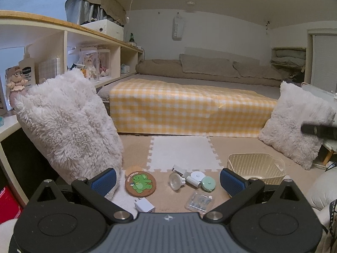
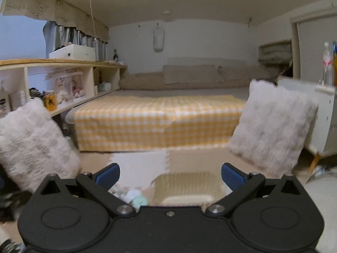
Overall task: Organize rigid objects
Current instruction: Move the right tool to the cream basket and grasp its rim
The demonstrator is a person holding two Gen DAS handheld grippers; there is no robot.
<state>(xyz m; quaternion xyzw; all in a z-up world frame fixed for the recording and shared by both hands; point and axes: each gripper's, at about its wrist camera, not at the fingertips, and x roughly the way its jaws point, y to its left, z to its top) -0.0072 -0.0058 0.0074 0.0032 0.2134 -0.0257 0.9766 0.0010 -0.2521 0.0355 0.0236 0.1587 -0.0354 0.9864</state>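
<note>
Your left gripper [image 1: 168, 180] hangs low over the floor mat with its blue pads spread wide and nothing between them; your right gripper [image 2: 170, 174] is likewise released and empty, its view blurred. Nearest your left gripper, a white charger plug [image 1: 145, 206] lies on the beige mat [image 1: 168, 200], its prongs pointing up-left toward the round cork coaster [image 1: 140, 182] with the green elephant, which lies flat just beyond it. To the right of the plug sits a clear plastic packet [image 1: 199, 200], lying flat with its long axis running from near-left to far-right. Just past it is a tight cluster: a clear bulb-shaped piece [image 1: 175, 181] on its side, wide end toward you and to the left, a white round case [image 1: 198, 175], and a mint-green round case [image 1: 208, 183] touching it. The cream ribbed basket [image 1: 256, 168] stands upright to the right of the cluster, near but apart from it; in the right wrist view the basket [image 2: 187, 186] sits directly between your spread fingers. Farther off, two shaggy white cushions [image 1: 67, 124] lean at either side, and the bed with the yellow checked cover [image 1: 189, 107] spans the back.
</note>
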